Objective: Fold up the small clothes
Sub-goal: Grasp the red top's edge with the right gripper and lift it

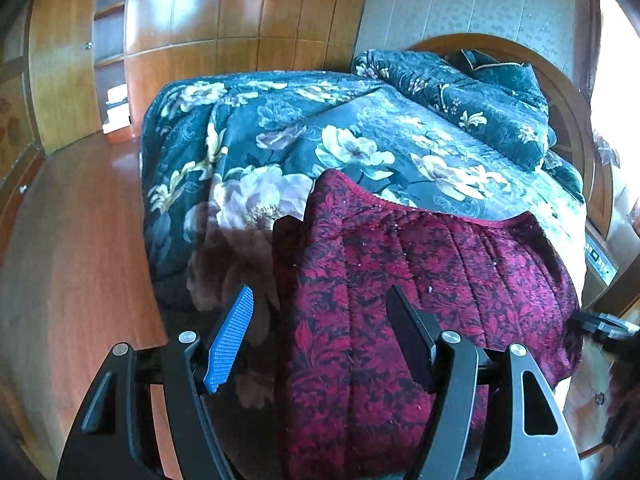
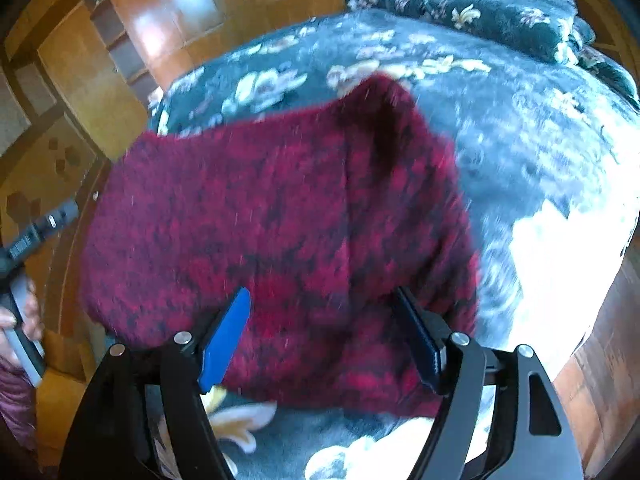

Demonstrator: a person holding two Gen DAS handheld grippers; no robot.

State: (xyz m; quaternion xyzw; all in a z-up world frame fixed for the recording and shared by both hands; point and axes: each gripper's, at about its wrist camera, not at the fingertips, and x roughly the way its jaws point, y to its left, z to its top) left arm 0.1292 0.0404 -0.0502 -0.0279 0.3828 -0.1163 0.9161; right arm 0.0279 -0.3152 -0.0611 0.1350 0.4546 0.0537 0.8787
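My left claw [image 1: 320,340] is spread wide and pinches nothing. Its blue pad [image 1: 230,340] hangs over the edge of the red and black cloth [image 1: 400,280]. My right claw [image 2: 320,340] is spread wide too, empty, just above the same cloth. The cloth lies flat on the flowery blanket [image 1: 300,128] on the bed. Behind it stands a shiny wooden wardrobe [image 1: 224,12].

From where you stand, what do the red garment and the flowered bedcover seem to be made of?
The red garment looks like padded, quilted cloth with a woven dark red and black pattern; stitched channels puff between seams, and the surface is matte with specks of lint. The bedcover looks like a printed quilt with a slight sheen, probably cotton or a blend; it lies in soft thick folds.
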